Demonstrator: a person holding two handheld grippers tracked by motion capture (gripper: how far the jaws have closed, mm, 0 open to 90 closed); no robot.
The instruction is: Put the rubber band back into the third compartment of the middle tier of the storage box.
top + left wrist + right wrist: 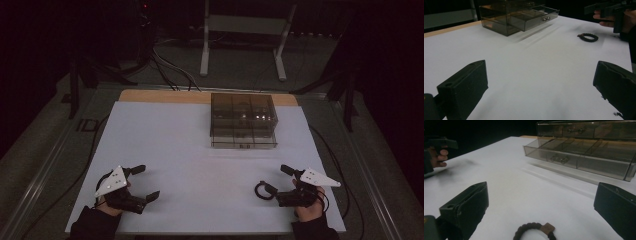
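A smoked clear drawer box stands at the back middle of the white table, its bottom drawer pulled out and divided into compartments. A dark braided bracelet lies on the table near the front right. My right gripper stands open just right of it, and the bracelet lies low between its jaws without touching them. My left gripper rests open at the front left with nothing between its jaws. From the left gripper view the bracelet shows far off by the other hand.
A wooden strip edges the table's far side. Beyond it stand a metal frame and cables on the dark floor. Cables trail off both sides of the table.
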